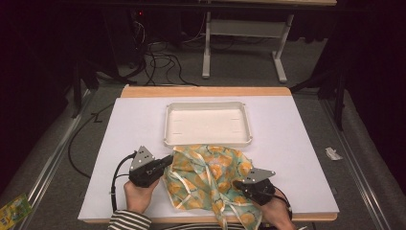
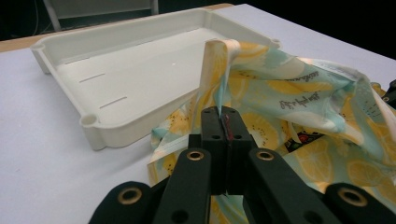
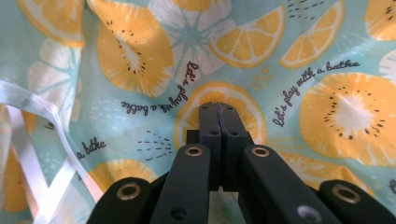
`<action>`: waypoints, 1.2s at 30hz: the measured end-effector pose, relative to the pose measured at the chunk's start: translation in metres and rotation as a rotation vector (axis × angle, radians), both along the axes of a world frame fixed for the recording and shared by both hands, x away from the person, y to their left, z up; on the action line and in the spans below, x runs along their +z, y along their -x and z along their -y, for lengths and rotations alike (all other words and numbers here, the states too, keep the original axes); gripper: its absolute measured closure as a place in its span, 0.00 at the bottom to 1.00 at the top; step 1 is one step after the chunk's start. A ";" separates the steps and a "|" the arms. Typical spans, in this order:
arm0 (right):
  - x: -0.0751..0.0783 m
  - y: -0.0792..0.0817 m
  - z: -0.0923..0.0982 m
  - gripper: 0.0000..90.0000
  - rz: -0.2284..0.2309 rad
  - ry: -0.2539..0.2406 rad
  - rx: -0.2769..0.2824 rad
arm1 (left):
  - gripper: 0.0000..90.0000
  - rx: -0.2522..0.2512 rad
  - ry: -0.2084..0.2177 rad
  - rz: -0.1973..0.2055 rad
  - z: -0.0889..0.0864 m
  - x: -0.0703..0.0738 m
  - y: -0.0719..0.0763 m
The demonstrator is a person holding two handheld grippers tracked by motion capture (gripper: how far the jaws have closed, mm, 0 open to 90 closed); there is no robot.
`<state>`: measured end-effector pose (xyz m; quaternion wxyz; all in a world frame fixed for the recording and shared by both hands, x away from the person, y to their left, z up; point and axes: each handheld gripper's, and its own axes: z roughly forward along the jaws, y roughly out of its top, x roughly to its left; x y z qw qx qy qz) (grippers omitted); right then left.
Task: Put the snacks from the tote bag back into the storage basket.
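A light blue cloth [image 1: 206,175] printed with orange fruit slices lies crumpled on the white table top [image 1: 134,124], its far edge against the front of a white tray [image 1: 207,142]. My left gripper [image 1: 168,160] is at the cloth's left side. In the left gripper view its jaws [image 2: 225,114] are shut on a fold of the cloth [image 2: 303,93] that stands up from between them, with the tray [image 2: 121,133] just behind. My right gripper [image 1: 237,184] is at the cloth's right side. Its jaws [image 3: 218,108] are pressed together against the cloth [image 3: 140,56], pinching it.
The tray holds nothing. A white ribbon strap [image 3: 32,154] trails from the cloth. The table's wooden far edge [image 1: 206,91] faces a desk frame [image 1: 242,28] and floor cables [image 1: 163,60]. A yellow-green packet [image 1: 12,211] lies on the floor at left, a paper scrap [image 1: 333,153] at right.
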<state>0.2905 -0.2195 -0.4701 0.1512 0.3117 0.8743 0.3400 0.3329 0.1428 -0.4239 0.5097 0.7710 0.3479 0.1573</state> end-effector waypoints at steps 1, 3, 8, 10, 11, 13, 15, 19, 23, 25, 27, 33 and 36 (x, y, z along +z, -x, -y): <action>0.005 0.001 0.003 1.00 0.009 -0.022 -0.006 | 1.00 -0.003 0.000 0.000 0.000 0.000 0.000; 0.009 0.001 0.005 1.00 0.014 -0.035 -0.010 | 1.00 -0.003 0.000 0.000 0.001 0.000 -0.001; 0.016 -0.001 0.009 1.00 0.024 -0.055 -0.015 | 1.00 -0.005 0.002 0.005 0.002 0.002 -0.001; 0.019 -0.002 0.011 1.00 0.025 -0.070 -0.015 | 1.00 -0.005 0.001 0.005 0.002 0.003 -0.001; 0.020 -0.003 0.013 1.00 0.031 -0.085 -0.015 | 1.00 -0.004 0.001 0.006 0.001 0.003 -0.001; 0.023 -0.003 0.015 1.00 0.029 -0.100 -0.022 | 1.00 -0.004 0.001 0.007 0.001 0.003 -0.001; 0.026 -0.002 0.016 1.00 0.030 -0.100 -0.025 | 1.00 -0.004 0.002 0.007 0.001 0.003 -0.001; 0.027 -0.002 0.017 1.00 0.035 -0.099 -0.023 | 1.00 -0.007 0.001 0.008 0.002 0.003 -0.001; 0.030 -0.002 0.020 1.00 0.044 -0.121 -0.030 | 1.00 -0.006 0.007 0.008 0.002 0.004 -0.002; 0.032 -0.002 0.022 1.00 0.045 -0.136 -0.036 | 1.00 -0.009 0.007 0.008 0.002 0.005 -0.002; 0.033 -0.001 0.023 1.00 0.053 -0.145 -0.039 | 1.00 -0.010 0.014 0.007 0.002 0.005 -0.001; 0.043 -0.001 0.030 1.00 0.078 -0.191 -0.047 | 1.00 -0.019 0.009 0.006 0.004 0.005 -0.002; 0.044 -0.001 0.033 1.00 0.071 -0.210 -0.053 | 1.00 -0.016 0.013 0.008 0.004 0.005 -0.001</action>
